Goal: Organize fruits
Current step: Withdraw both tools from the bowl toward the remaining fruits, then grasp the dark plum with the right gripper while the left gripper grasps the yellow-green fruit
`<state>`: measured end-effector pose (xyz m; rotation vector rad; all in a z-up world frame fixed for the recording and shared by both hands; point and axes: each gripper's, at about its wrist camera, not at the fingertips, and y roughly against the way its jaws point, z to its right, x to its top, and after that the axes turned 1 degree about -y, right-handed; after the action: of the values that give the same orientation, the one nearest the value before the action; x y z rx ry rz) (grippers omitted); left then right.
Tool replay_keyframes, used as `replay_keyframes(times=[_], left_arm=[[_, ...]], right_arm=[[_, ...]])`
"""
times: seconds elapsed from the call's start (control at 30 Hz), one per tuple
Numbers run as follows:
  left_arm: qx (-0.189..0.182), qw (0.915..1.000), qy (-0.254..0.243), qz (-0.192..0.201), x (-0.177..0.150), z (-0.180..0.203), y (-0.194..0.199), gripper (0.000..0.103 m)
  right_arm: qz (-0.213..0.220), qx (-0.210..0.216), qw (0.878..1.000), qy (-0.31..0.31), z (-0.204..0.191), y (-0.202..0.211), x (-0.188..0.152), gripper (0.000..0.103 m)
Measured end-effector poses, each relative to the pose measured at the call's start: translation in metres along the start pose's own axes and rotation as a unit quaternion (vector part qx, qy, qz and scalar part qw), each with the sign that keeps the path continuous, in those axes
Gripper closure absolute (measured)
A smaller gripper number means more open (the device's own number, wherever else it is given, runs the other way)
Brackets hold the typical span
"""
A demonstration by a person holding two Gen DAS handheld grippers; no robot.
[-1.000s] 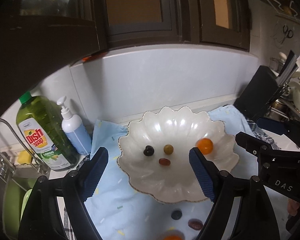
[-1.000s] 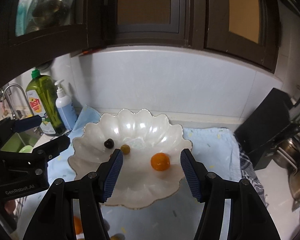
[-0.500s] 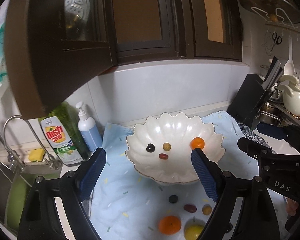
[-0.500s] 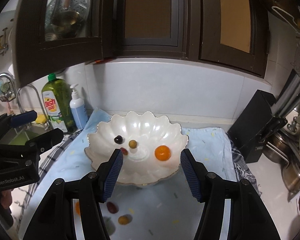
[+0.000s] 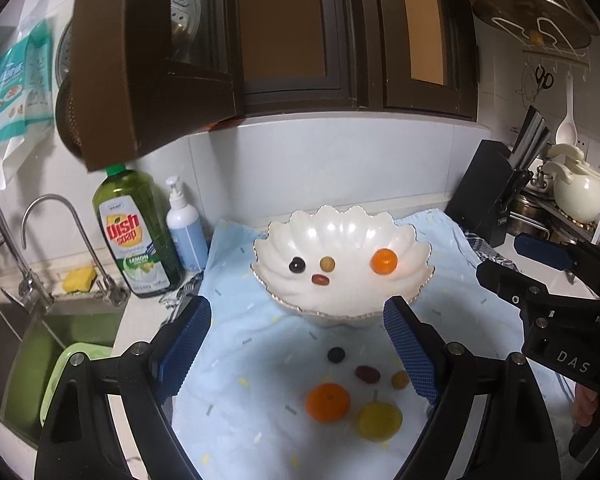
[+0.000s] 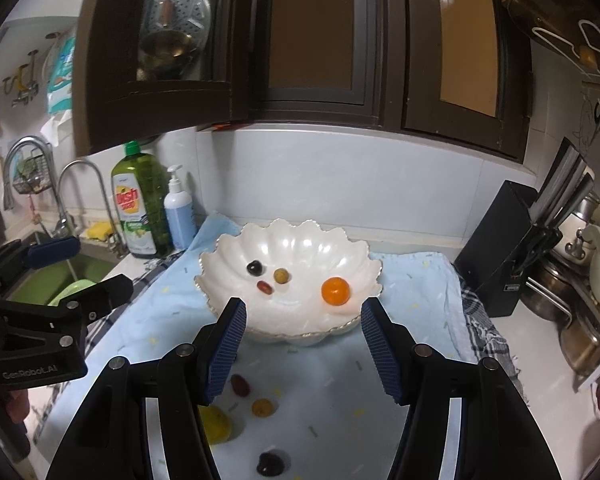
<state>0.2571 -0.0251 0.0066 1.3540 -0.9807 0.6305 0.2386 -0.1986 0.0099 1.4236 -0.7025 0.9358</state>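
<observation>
While both tools hover above the surface point(image 5: 548, 280), nine fruits show in all: four in the bowl point(image 5: 342, 236) and five on the blue cloth point(image 5: 236, 344).

In the bowl lie one black grape point(image 5: 297, 266), one tan grape point(image 5: 327, 263), one red grape point(image 5: 320, 279) and one small orange point(image 5: 384, 261). The three grapes cluster near the bowl's centre, the red one at 6 o'clock of the other two; the orange sits apart at 3 o'clock of them.

On the cloth, at 6 o'clock of the bowl, lie one dark grape point(image 5: 336, 355), one maroon grape point(image 5: 367, 374), one brown grape point(image 5: 400, 379), one big orange point(image 5: 327, 403) and one yellow fruit point(image 5: 379, 422). The big orange and the yellow fruit lie just beside each other, nearest the left camera.

In the left wrist view the left tool point(image 5: 298, 354) is spread wide and holds nothing; all five loose fruits lie below and between its blue pads point(image 5: 410, 354), none touching them. The bowl stands at 12 o'clock, beyond the fingertips.

The right tool point(image 6: 303, 350) is likewise wide open and empty. In its own view the bowl's near rim sits between its tips at 12 o'clock, and the loose fruits lie low between the fingers toward 7 o'clock, the yellow one partly hidden by the left finger.

Two bottles stand at 10 o'clock of the bowl: one green soap bottle point(image 5: 134, 236) and one pump bottle point(image 5: 186, 232). One knife block point(image 5: 490, 196) stands at 2 o'clock.
</observation>
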Motion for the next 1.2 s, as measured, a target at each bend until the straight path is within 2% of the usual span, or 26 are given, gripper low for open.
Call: replay_keyframes(times=[0.57, 0.67, 0.9, 1.2], left_arm=[[0.007, 0.9997, -0.001, -0.024, -0.053, 0.022, 0.009, 0.015], [-0.002, 0.9994, -0.006, -0.034, -0.062, 0.024, 0.007, 0.015], [-0.017, 0.9984, -0.030, -0.044, -0.073, 0.029, -0.001, 0.018], [-0.035, 0.9952, -0.069, -0.061, -0.092, 0.040, -0.015, 0.023]], right_arm=[[-0.012, 0.048, 0.998, 0.038, -0.004, 0.009, -0.045, 0.042], [-0.022, 0.056, 0.997, 0.039, -0.006, 0.007, -0.051, 0.042], [-0.033, 0.061, 0.997, 0.039, -0.010, 0.002, -0.065, 0.042], [-0.074, 0.063, 0.995, 0.036, -0.007, -0.014, -0.089, 0.042]])
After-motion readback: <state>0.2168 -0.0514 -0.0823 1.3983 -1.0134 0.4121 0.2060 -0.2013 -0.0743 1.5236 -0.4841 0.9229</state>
